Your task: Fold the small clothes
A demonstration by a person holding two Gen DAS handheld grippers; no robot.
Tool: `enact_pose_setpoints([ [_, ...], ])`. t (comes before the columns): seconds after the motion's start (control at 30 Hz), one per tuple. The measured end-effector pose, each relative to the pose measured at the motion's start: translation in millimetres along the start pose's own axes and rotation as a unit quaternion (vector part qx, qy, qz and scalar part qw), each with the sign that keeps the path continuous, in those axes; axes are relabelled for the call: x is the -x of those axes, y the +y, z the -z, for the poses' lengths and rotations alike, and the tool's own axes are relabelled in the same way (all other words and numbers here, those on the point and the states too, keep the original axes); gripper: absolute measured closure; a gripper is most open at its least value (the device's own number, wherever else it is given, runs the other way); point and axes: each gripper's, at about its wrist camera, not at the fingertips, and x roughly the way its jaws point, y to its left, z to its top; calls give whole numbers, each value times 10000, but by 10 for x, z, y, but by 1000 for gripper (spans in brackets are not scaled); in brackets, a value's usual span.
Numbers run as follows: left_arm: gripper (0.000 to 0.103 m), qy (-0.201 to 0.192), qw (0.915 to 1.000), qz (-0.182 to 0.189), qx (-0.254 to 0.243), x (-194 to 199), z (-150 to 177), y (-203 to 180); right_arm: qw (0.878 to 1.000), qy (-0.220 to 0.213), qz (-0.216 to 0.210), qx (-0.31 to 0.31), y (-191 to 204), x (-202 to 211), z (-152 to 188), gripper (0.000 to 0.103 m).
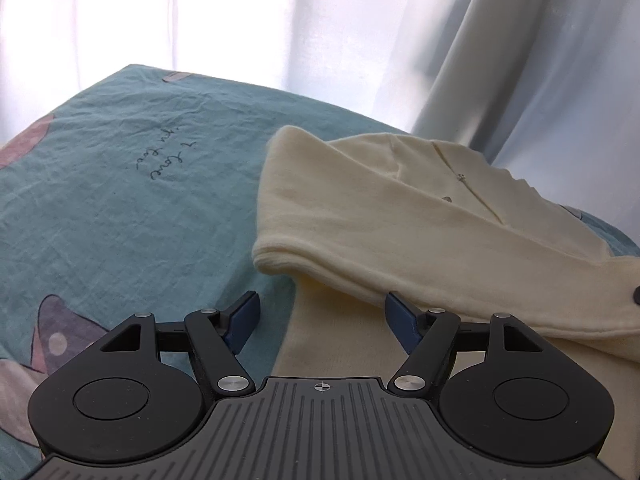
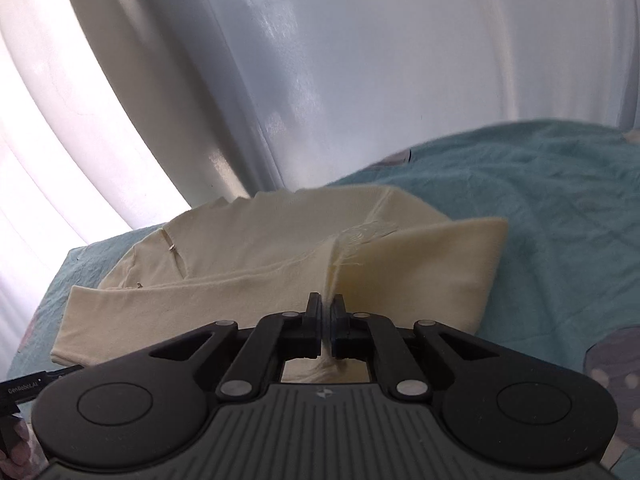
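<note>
- My right gripper (image 2: 327, 303) was clamped shut on a pinch of the cream knit top (image 2: 256, 248), a thin ridge of fabric drawn up between the two dark pads.
- From that pinch a crease ran away from me across the top toward a pale embroidered patch (image 2: 366, 234).
- My left gripper (image 1: 322, 308) stood wide apart, its blue pads (image 1: 245, 316) holding nothing; one pad hung over the bedsheet, the other over the cream fabric.
- Between those open fingers lay the edge where the top met the sheet.
- Just ahead of the left gripper, a folded sleeve (image 1: 380, 240) lay across the body of the top, its rounded cuff end pointing toward the bare sheet.
- The top lay flat on the bed, near the far edge, with its neckline slit and a small metal fastener (image 2: 172, 246) showing in the right wrist view.
- A dark button (image 1: 637, 295) sat at the right border of the left wrist view.
- Under it all was a wrinkled teal bedsheet (image 1: 120, 208) with pink cartoon prints and handwritten lettering (image 1: 164, 160).
- Behind the bed hung pale curtains (image 2: 320, 80), brightly backlit on one side.
</note>
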Motion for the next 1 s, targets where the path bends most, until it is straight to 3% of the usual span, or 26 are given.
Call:
enact_pose_setpoints([
  [0.17,28,22,9998,-140,117,-35,-41,62,9982,-362,370,288,-54,221,-85,100],
  [0.53,28,36,9984,-458,324,-37,-128,121,9957,-261,865,207,-307,256,-62,100],
  [0.67,27,159,9969,-531,567,-1,-177,253,9962,-174,853,96,-364,207,-46,100],
  [0.8,27,-1,9946,-877,563,145,-239,299,9949,-153,988,131,-391,198,-19,100],
  [1.0,23,-210,9978,-500,387,191,-390,128,9954,57,950,57,-460,119,7,100],
])
